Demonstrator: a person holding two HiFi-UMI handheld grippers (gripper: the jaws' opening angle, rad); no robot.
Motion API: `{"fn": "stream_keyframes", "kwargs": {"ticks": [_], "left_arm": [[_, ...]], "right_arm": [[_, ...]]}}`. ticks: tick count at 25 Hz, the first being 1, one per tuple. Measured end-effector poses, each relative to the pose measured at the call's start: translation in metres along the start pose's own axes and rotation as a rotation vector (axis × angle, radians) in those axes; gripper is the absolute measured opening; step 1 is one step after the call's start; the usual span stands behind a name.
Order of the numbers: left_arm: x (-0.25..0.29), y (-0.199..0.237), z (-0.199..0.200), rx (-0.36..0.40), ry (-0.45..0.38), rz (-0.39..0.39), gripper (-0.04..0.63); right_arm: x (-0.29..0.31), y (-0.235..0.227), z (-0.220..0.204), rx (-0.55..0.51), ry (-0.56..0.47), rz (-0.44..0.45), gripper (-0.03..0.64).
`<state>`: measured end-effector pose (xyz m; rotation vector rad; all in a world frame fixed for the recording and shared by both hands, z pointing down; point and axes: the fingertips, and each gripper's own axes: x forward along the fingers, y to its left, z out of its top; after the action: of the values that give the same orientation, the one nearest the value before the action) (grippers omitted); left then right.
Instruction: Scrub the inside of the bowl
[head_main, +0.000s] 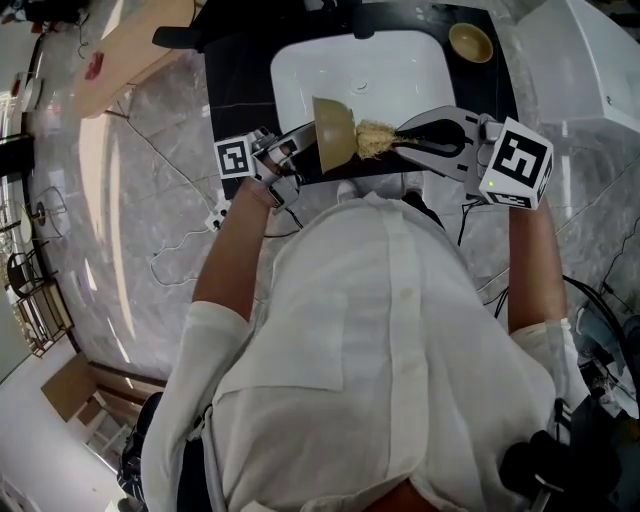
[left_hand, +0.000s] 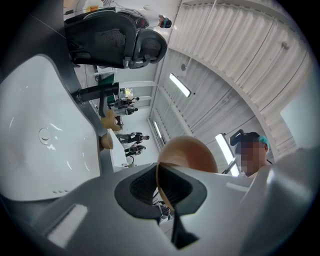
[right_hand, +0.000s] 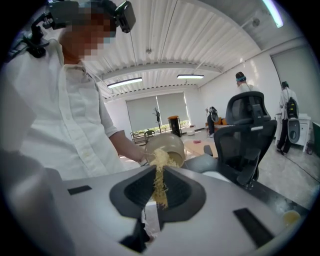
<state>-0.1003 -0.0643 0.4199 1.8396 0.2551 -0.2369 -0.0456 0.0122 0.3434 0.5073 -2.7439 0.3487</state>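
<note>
I'm mid-scrub: my left gripper (head_main: 305, 143) has its fingers (left_hand: 90, 205) clamped on the rim of the tan bowl (head_main: 335, 128), which is tipped on its side above the white sink (head_main: 400, 70). My right gripper (head_main: 398, 140) pinches a straw-coloured fibre scrubber (head_main: 372, 138) at the bowl's mouth. Next, I reckon, the scrubber must press deeper and sweep round the wall — left grip firm. The bowl looks smooth, with no residue I can see.

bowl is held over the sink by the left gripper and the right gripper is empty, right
Not empty: the right gripper has its jaws shut on a tan fibrous scrubber, as the right gripper view shows. The rest holds.
</note>
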Motion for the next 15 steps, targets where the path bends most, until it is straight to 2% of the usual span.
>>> {"fn": "stream_keyframes", "kwargs": {"ticks": [4, 9, 12, 15], "left_arm": [[-0.004, 0.002, -0.007, -0.008, 0.032, 0.020, 0.012], [-0.001, 0.004, -0.019, -0.013, 0.103, 0.029, 0.012], [0.003, 0.005, -0.026, -0.015, 0.142, 0.027, 0.012], [0.006, 0.007, -0.026, -0.015, 0.149, 0.022, 0.012]], "right_arm": [[-0.013, -0.009, 0.002, 0.019, -0.031, -0.090, 0.037], [-0.017, -0.019, 0.029, 0.002, -0.128, -0.184, 0.037], [-0.003, -0.018, 0.039, -0.003, -0.177, -0.187, 0.037], [0.012, -0.008, 0.038, 0.006, -0.195, -0.143, 0.037]]}}
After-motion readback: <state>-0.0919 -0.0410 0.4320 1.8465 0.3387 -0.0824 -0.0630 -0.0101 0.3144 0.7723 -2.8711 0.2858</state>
